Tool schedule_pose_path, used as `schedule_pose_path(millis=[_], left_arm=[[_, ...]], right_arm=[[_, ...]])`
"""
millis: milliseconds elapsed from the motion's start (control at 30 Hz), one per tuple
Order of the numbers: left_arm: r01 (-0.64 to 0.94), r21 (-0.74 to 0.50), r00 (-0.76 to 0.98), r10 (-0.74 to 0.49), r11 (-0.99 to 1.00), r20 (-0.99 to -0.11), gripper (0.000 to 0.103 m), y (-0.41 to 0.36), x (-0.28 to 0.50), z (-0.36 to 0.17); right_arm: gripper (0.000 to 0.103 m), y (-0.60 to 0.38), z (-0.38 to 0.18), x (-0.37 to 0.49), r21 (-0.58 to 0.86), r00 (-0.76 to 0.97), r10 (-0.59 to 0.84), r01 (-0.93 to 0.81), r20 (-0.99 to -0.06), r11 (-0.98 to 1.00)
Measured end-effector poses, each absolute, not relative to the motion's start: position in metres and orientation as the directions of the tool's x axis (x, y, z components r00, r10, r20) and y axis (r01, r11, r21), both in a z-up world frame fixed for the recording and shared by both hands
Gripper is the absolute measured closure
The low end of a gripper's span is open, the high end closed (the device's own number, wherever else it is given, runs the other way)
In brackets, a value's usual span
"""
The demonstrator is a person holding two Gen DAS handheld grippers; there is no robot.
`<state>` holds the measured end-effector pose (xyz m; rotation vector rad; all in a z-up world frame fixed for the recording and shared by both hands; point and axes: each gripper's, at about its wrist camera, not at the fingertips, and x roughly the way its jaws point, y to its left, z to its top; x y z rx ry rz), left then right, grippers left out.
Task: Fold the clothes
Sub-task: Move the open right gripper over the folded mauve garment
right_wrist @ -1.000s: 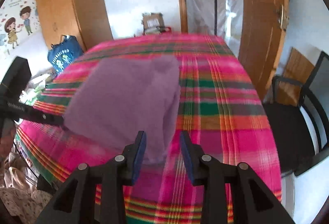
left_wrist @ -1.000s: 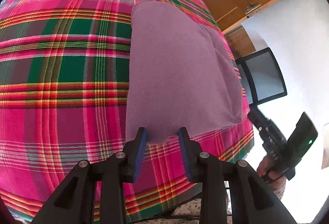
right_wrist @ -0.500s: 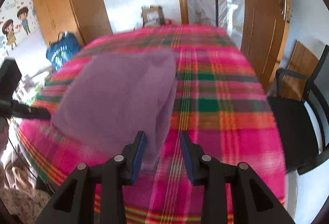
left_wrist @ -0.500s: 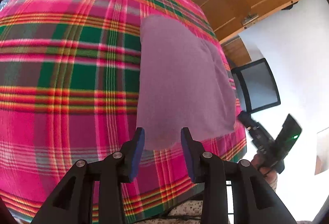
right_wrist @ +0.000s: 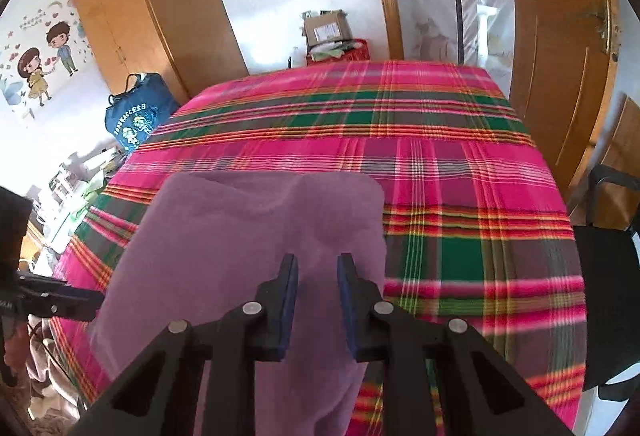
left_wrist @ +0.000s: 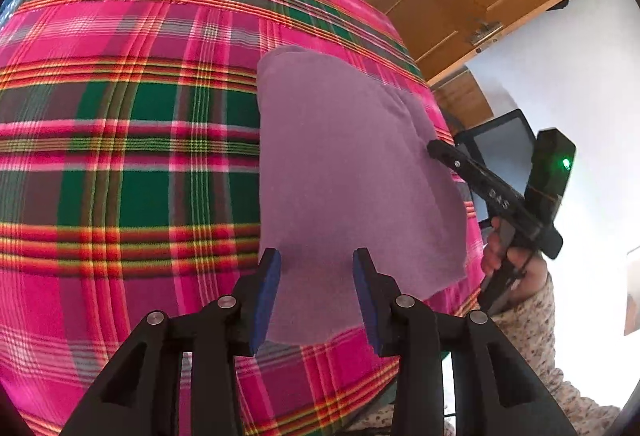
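Folded mauve fleece garment (left_wrist: 352, 171) lies flat on the pink, green and orange plaid cloth (left_wrist: 120, 163) covering the worktop, toward the near edge and the near right corner as the left wrist view has it. One fold line shows across its far right part; what kind of garment it is cannot be made out.

Left tool (left_wrist: 316, 292): blue-padded fingers parted, standing over the garment's near edge. The fleece shows between the pads, but neither pad presses it. Released, holding nothing. Whether the tips touch the fabric below is not readable.

Right tool (right_wrist: 318, 300): jaws have just been closing, now narrower than the left pair, with a gap between the blue pads. It sits over the garment's near right part; mauve fabric fills the view between and under the fingers. No pinch visible, no fabric lifted. Counted as not gripping. In the left wrist view the same tool reaches in from the right, its black tip against the garment's right edge, a hand (left_wrist: 508, 256) and a speckled sleeve (left_wrist: 536, 320) behind it, a green light on its housing.

Plaid stripes to the right are blurred in the right wrist view. Black chair (right_wrist: 608, 288) at the right is cut off by the frame. The worktop's near edge is hidden behind both tools' black arms.
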<state>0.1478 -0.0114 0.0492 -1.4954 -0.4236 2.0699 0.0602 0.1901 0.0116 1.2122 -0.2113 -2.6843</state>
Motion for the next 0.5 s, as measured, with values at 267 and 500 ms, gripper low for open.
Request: schedule_pose_path(millis=[267, 500], left_arm=[[-0.238, -0.537, -0.212, 0.583, -0.810, -0.785, 0.063, -0.010, 0.136, 0.041], [-0.219, -0.539, -0.209, 0.579, -0.813, -0.788, 0.063, -0.017, 0.135, 0.038]], right_arm=[[0.081, 0.202, -0.004, 0.045, 0.179, -0.628, -0.167, 0.045, -0.760, -0.983], [0.080, 0.192, 0.000, 0.044, 0.188, -0.634, -0.185, 0.064, -0.751, -0.980]])
